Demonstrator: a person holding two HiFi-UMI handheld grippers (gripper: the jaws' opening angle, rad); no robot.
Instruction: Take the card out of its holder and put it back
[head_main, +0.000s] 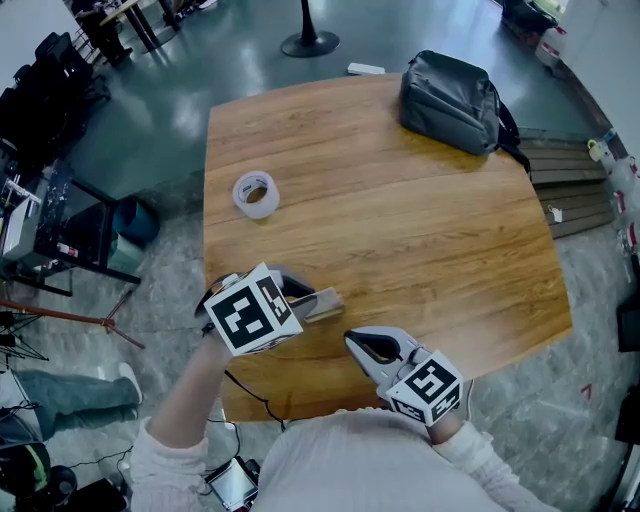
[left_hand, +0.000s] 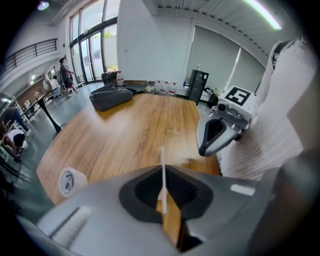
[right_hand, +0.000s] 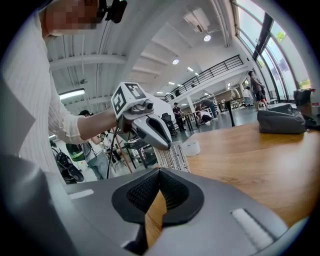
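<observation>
Closest to the head camera, at the bottom of the frame, the right tool (head_main: 358, 345) points up and to the left. Its own view shows the jaws brought together with nothing between them. Just to its upper left, the left tool (head_main: 305, 298) is clamped on the card (head_main: 328, 302), which sticks out toward the right tool and stops just short of its tip. In the left gripper view the card runs edge-on as a thin white line pinched between the pads. I cannot tell whether the holder is round it, though the right gripper view shows a ribbed face on the piece. Both tools hang above the near part of the desk (head_main: 420, 230), with a tape roll (head_main: 256, 193) well apart at the left and a grey bag (head_main: 450, 100) at the far corner. The main risks, as I judge them:

- **No grip:** the right tool would have to open before it can take hold, and a closed tip would only push the card askew.
- **Twist:** the left grip is narrow, so a sideways tug could turn the card in the pads.
- **Drop:** if the card slips this near the desk's edge, it could fall to the floor.
</observation>
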